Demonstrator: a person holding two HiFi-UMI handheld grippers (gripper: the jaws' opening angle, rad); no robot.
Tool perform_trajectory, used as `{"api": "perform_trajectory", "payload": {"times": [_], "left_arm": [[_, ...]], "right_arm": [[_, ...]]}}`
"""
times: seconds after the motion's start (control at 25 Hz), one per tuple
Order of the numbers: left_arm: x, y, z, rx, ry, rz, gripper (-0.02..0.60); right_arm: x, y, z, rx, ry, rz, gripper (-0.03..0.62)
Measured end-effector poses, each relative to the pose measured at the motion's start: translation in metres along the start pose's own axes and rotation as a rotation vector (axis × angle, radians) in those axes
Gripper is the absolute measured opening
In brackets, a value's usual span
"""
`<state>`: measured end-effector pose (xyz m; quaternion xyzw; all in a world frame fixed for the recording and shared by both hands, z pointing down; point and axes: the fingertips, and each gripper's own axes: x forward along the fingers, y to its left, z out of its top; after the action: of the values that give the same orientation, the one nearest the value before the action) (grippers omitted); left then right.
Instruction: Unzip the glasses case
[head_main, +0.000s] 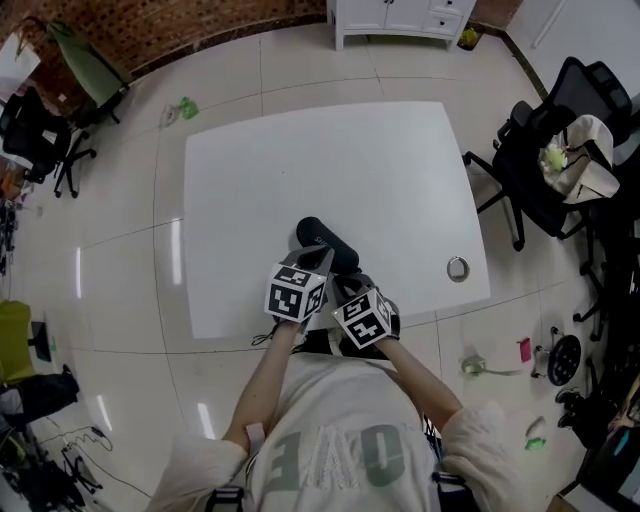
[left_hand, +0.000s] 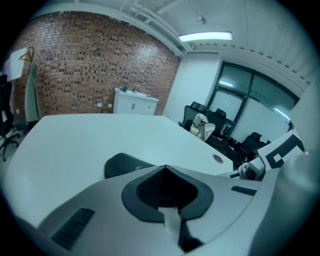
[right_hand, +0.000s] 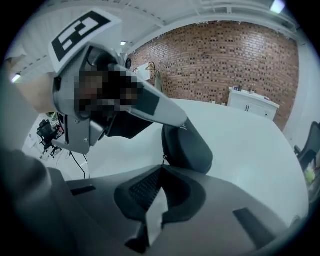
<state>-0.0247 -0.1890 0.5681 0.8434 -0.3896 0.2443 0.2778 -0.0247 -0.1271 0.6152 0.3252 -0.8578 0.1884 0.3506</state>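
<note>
A black glasses case (head_main: 322, 236) lies on the white table (head_main: 300, 150), near its front edge. My left gripper (head_main: 322, 258) is shut, and its tips rest over the near end of the case; in the left gripper view the case (left_hand: 122, 164) shows just beyond the closed left gripper (left_hand: 165, 167). My right gripper (head_main: 350, 285) sits close beside it on the right. In the right gripper view the case (right_hand: 190, 145) lies right ahead, and the right gripper (right_hand: 161, 169) is shut with the small zipper pull (right_hand: 164, 159) at its tips. The left gripper (right_hand: 165, 112) lies across the case top.
A round cable hole (head_main: 458, 268) sits in the table's right front corner. A black office chair (head_main: 545, 165) holding a pale bag stands to the right of the table. A white cabinet (head_main: 400, 18) is against the far brick wall.
</note>
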Motion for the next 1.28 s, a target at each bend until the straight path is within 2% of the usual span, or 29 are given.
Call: {"api": "perform_trajectory", "payload": {"times": [0.16,0.36,0.48,0.6,0.76,0.84,0.88,0.96,1.12,1.28], "left_arm": [[0.017,-0.018,0.005,0.068,0.004,-0.044,0.003],[0.017,-0.016,0.004,0.008,-0.012,-0.064,0.003],[0.011,-0.014,-0.001,-0.042,-0.033,-0.093,0.003],[0.010,-0.012,-0.001,-0.073,-0.042,-0.116,0.003],[0.011,-0.014,-0.001,-0.061,-0.027,-0.129,0.003],[0.012,-0.015,0.001,-0.050,-0.016,-0.144,0.003],[0.013,-0.016,0.002,-0.040,-0.005,-0.156,0.003],[0.016,-0.017,0.003,-0.032,0.026,-0.192,0.003],[0.020,-0.015,0.009,-0.105,0.068,-0.235,0.003],[0.021,-0.014,0.010,-0.123,0.078,-0.230,0.003]], "right_arm": [[0.002,0.004,0.003,0.000,0.000,-0.005,0.000],[-0.010,-0.012,-0.005,0.002,0.008,-0.059,0.000],[-0.025,-0.041,-0.028,0.057,0.029,-0.120,0.000],[-0.036,-0.044,-0.033,0.072,0.014,-0.062,0.000],[-0.028,-0.012,-0.011,-0.032,-0.053,-0.024,0.002],[-0.017,0.000,-0.007,-0.026,-0.043,-0.009,0.002],[-0.012,0.004,-0.006,-0.009,-0.036,0.000,0.042],[-0.005,0.006,-0.005,0.034,-0.029,-0.004,0.063],[0.003,-0.002,-0.004,0.147,-0.008,-0.072,0.066],[0.007,-0.008,-0.002,0.312,-0.039,-0.163,0.064]]}}
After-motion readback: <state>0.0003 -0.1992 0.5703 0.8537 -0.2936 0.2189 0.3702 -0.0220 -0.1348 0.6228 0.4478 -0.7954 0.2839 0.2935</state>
